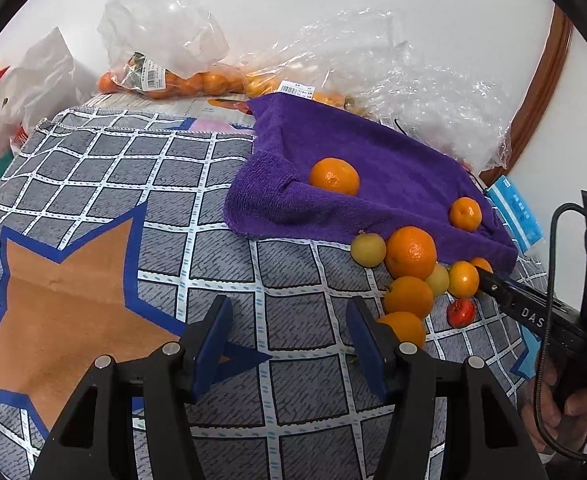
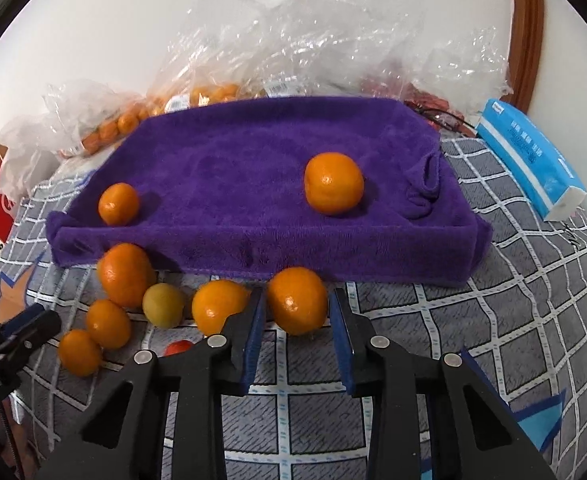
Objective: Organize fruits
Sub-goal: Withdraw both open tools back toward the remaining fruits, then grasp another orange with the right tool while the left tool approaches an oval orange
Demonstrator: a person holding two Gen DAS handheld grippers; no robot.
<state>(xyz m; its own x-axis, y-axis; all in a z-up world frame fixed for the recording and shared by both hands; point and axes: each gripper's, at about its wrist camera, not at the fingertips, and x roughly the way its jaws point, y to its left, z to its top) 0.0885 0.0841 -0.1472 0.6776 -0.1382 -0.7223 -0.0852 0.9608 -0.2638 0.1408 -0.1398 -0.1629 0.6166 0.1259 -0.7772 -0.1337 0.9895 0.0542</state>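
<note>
- From my left wrist: my left gripper [image 1: 289, 344] stood spread and empty over the checked tablecloth [image 1: 105, 176]. To its right lay loose fruit, with a large orange [image 1: 410, 252] against the near edge of the purple towel [image 1: 373, 152]. Two oranges rested on the towel. My right gripper [image 1: 489, 276] reached into the pile.
- From my right wrist: my right gripper [image 2: 295, 316] had its blue pads on either side of an orange [image 2: 298, 300] just before the towel's [image 2: 229, 160] near edge; I could not tell whether they were pinching it. More oranges and a yellow-green fruit [image 2: 163, 305] lay to the left.
</note>
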